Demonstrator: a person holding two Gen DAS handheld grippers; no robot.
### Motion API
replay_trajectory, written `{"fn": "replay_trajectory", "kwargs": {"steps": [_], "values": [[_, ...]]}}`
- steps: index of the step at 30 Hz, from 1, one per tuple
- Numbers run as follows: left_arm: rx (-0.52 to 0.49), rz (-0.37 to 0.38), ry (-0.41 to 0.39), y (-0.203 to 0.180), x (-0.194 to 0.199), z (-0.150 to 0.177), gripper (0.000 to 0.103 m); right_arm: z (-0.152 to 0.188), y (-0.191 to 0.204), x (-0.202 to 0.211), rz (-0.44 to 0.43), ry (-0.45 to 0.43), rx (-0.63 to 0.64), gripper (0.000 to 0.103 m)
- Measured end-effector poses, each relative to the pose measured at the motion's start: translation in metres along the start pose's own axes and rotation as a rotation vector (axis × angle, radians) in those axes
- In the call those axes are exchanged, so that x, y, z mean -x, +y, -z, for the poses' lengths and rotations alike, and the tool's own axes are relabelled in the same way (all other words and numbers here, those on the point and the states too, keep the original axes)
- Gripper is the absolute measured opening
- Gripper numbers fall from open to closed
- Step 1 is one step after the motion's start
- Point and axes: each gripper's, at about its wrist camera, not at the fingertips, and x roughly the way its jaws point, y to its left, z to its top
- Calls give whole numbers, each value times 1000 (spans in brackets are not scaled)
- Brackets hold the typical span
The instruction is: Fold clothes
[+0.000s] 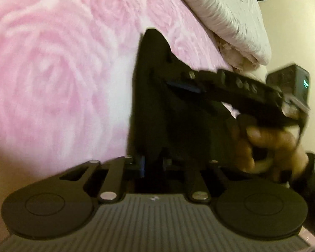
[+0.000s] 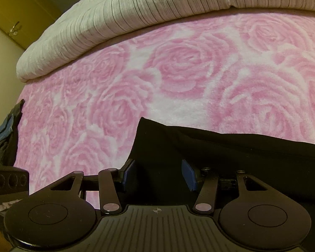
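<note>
Black soft cloth garment [image 2: 231,159] on pink rose-print fleece blanket [image 2: 178,79]. Right gripper [image 2: 157,173] fingers half-wide, straddling garment edge. Left gripper [image 1: 152,163] fingers nearly closed at garment, grip unclear.

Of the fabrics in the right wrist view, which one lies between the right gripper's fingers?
The plain black garment, not the pink rose-patterned blanket under it, the white striped quilt behind, or the blue-grey clothes at the left edge.
</note>
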Motion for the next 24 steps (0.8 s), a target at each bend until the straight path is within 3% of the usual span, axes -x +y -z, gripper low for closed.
{"fn": "replay_trajectory", "kwargs": {"steps": [4,8,11,13,14,15,18,21,24], "values": [[14,-20,-50,-6,25,43,8,-2,-2,-2,-12,14,9,52],[-44,-35,-31,-18,26,27,11,-2,-4,-2,-21,14,10,52],[-19,-42,-88,-12,25,4,35,-2,-6,-2,-28,14,-2,52],[3,-34,-101,-4,20,-4,30,-1,-7,-1,-33,9,-5,52],[2,-22,-69,-4,16,2,14,0,-7,-1,-35,5,-6,52],[0,-11,-37,-3,12,9,8,0,-9,0,-39,3,-9,52],[3,23,47,-2,2,27,9,0,-11,1,-49,3,-29,52],[73,47,22,3,6,36,9,0,-13,1,-55,-3,-42,52],[2,21,55,-5,5,32,9,0,-12,1,-53,-4,-41,52]]}}
